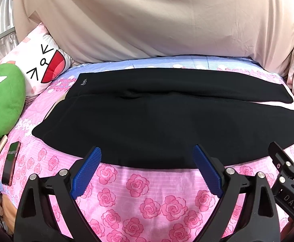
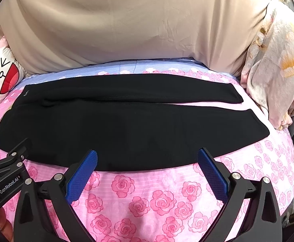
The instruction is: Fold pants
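Observation:
Black pants (image 1: 147,117) lie flat across the pink rose bedsheet (image 1: 147,197), waistband at the left, two legs running right with a narrow gap between the cuffs. They also show in the right wrist view (image 2: 126,125). My left gripper (image 1: 147,153) is open and empty, its blue fingertips at the pants' near edge. My right gripper (image 2: 147,155) is open and empty, also at the near edge, further right. The right gripper's body shows at the right of the left wrist view (image 1: 288,173). The left gripper's body shows at the left of the right wrist view (image 2: 8,171).
A beige quilt (image 1: 157,20) rises behind the pants. A cartoon-face pillow (image 1: 44,64) and a green plush (image 1: 2,98) sit at the left, with a phone (image 1: 11,165) near the bed's left edge. A floral blanket (image 2: 273,70) is heaped at the right.

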Demonstrator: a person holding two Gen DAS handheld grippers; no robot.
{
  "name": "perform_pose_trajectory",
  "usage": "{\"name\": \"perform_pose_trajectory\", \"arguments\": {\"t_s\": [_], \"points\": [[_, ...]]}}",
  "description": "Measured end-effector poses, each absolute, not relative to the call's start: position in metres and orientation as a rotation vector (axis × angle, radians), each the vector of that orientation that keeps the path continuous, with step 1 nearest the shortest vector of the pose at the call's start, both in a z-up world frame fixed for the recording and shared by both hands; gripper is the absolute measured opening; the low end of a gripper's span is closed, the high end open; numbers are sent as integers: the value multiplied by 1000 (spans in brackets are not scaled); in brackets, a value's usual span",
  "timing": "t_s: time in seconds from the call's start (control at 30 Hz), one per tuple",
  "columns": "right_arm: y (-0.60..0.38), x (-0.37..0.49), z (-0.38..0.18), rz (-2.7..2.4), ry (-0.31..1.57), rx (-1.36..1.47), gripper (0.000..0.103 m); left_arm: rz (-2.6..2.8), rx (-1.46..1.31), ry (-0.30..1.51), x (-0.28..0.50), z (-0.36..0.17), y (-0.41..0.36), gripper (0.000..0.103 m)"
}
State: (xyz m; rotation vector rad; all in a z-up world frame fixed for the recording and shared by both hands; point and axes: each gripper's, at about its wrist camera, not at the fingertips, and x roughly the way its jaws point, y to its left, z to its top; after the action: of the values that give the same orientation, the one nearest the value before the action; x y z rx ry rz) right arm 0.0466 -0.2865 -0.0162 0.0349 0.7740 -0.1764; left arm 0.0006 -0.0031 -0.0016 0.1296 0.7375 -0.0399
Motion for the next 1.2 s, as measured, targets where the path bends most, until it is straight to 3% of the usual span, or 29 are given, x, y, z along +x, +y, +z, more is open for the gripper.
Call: {"name": "perform_pose_trajectory", "arguments": {"t_s": [1.2], "points": [[-287,49,-17,-174,784,36,98,-41,139,748,3,-5,-4,91]]}}
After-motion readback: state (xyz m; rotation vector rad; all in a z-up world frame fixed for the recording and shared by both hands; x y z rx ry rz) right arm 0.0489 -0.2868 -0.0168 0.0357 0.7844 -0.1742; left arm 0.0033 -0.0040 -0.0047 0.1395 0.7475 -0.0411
